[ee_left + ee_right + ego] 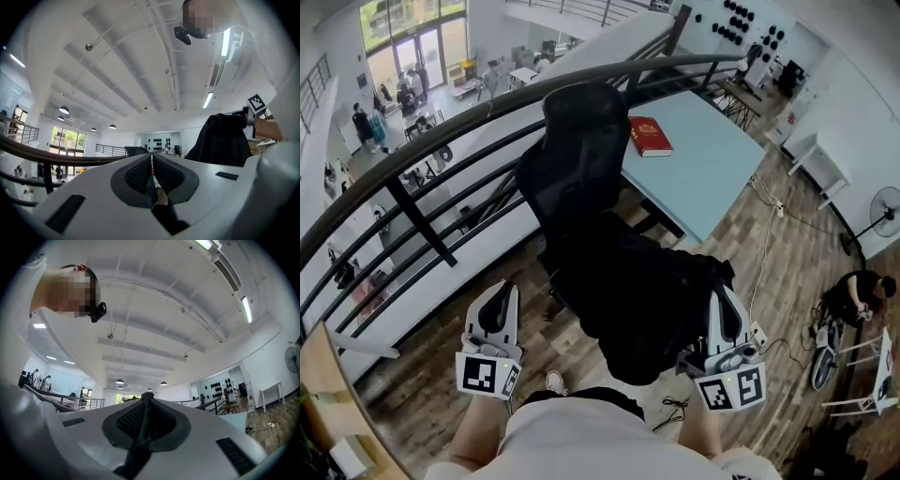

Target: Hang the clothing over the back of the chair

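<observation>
Near the chair [581,136], the right hand-held gripper [722,298] is clamped on the black clothing [642,291]; left of the chair, the left hand-held gripper [499,295] seems closed, empty.

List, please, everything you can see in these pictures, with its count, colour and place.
chair: 1, black, beside the railing
garment: 1, black, hanging in front of the chair
table: 1, light blue, right of the chair
book: 1, red, on the table, near the chair
railing: 1, black, left of and behind the chair
fan: 1, white, at the far right edge
crouching person: 1, in dark clothes, on the floor at right
left hand-held gripper: 1, white, lower left, jaws together, empty
right hand-held gripper: 1, white, lower right, shut on the garment
</observation>
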Motion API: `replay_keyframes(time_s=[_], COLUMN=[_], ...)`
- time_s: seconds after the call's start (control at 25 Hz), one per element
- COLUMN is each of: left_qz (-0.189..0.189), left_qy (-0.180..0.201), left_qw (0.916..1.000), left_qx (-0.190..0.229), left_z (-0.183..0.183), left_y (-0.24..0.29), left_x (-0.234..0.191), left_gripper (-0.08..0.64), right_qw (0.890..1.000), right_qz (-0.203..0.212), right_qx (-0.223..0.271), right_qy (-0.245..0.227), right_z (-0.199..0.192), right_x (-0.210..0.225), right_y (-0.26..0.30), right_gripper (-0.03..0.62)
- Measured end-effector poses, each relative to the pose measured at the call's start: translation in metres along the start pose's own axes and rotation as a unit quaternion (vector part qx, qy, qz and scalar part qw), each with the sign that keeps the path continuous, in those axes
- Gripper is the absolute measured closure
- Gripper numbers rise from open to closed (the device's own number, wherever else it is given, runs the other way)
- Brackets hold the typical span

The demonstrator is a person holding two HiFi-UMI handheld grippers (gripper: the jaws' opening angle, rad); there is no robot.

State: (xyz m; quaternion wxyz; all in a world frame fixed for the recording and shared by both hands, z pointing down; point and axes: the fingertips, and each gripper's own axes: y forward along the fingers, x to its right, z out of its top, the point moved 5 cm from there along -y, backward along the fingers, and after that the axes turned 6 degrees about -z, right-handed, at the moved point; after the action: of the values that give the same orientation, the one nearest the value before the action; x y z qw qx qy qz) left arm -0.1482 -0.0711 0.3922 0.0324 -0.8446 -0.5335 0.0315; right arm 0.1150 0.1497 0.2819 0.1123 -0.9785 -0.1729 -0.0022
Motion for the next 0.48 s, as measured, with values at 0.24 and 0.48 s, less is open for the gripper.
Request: replay_keyframes(time_s=[0.24,0.48], left_qz=[-0.002,0.014], left_qy=[-0.005,0.000], left_qw=[1.0000,0.9999], left_qx=[0.006,0.009], left_z=[-0.004,-0.005], left_y=[0.022,0.042], left_x=[-0.012,-0.015], left_gripper=[0.525,0.525], right_qw=[1.000,0.999], right_qz=[0.020,0.051], right_qx=[0.008,0.014], right_qy=[0.004,0.010], right_z=[-0.001,-0.008], right_x=[-0.008,0.001], right_y=[0.037,0.074], right_gripper=[0.563,0.563])
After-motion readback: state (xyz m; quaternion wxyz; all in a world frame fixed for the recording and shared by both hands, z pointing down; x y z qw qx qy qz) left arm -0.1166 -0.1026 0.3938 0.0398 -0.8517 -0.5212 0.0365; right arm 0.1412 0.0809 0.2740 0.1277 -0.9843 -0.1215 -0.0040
